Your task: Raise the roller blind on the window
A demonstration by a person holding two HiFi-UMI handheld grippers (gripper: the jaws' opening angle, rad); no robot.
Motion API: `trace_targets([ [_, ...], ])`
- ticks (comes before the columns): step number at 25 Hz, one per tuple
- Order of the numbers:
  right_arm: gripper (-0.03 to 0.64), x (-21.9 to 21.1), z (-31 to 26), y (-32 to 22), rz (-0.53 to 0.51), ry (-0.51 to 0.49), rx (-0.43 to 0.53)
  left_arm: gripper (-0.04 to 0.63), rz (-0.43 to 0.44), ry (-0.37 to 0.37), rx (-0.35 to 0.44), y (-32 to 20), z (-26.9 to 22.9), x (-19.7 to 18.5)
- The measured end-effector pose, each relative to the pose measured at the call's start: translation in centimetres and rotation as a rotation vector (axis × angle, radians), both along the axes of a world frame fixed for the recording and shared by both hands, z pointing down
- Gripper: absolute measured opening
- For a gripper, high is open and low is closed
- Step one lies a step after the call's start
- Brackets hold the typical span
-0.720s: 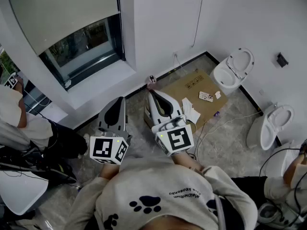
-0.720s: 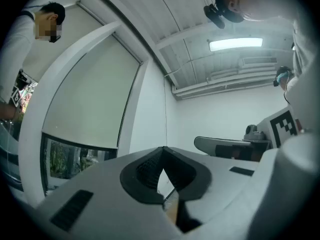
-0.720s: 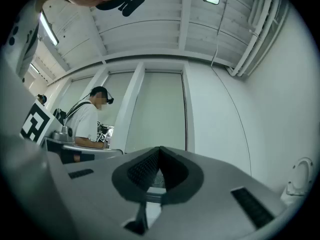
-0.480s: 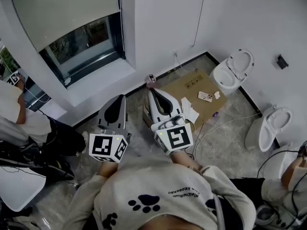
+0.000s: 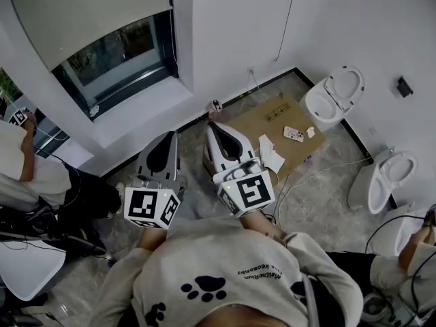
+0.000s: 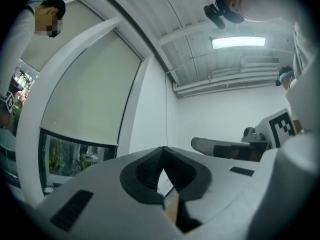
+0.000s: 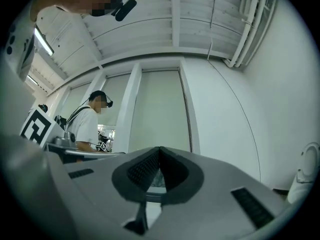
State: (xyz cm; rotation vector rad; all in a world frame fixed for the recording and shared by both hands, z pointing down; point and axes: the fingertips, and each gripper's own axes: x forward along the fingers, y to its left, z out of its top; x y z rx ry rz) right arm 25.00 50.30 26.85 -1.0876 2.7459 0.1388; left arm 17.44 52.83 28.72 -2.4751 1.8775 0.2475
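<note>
The beige roller blind (image 5: 88,12) covers the upper part of the window, with dark glass (image 5: 119,56) showing below its hem. Its thin cord (image 5: 289,19) hangs down the white wall to the right. My left gripper (image 5: 170,137) is shut and empty and points at the sill below the window. My right gripper (image 5: 212,125) is beside it, also shut and empty, aimed at the wall base. In the left gripper view the shut tip (image 6: 162,148) sits below the blind (image 6: 90,99) and the cord (image 6: 166,109). The right gripper view has the tip (image 7: 160,148) under the blind (image 7: 160,109).
A flattened cardboard sheet (image 5: 272,125) with small items lies on the floor ahead. Two white toilets (image 5: 334,94) (image 5: 381,179) stand at the right. A person in a white shirt (image 5: 27,169) stands at the left by the deep white sill (image 5: 136,111). Cables trail over the floor.
Both grippers have drifted slightly toward the window wall and the view has shifted a little. Their jaws stay shut.
</note>
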Motion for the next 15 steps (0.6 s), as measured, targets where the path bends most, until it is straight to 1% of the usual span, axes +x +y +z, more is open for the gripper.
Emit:
trace_targets([
  [6,0.009,-2.1,0.9,-4.1,0.015,0.029,-0.032,0.006,0.017,0.023,-0.019,-4.1,0.9,-2.2],
  [10,0.009,-4.5,1.1,-8.2,0.031,0.04,-0.037,0.006,0.035,0.048,-0.041,-8.5,1.6,-4.8],
  [13,0.009,-6.1,0.3,-11.8,0.049,0.031,-0.021,0.006,0.054,0.051,-0.033,-12.2,1.0,-6.8],
  [15,0.009,-7.0,0.0,-14.3,0.08,0.032,-0.031,0.006,0.077,0.05,-0.027,-14.6,0.5,-8.1],
])
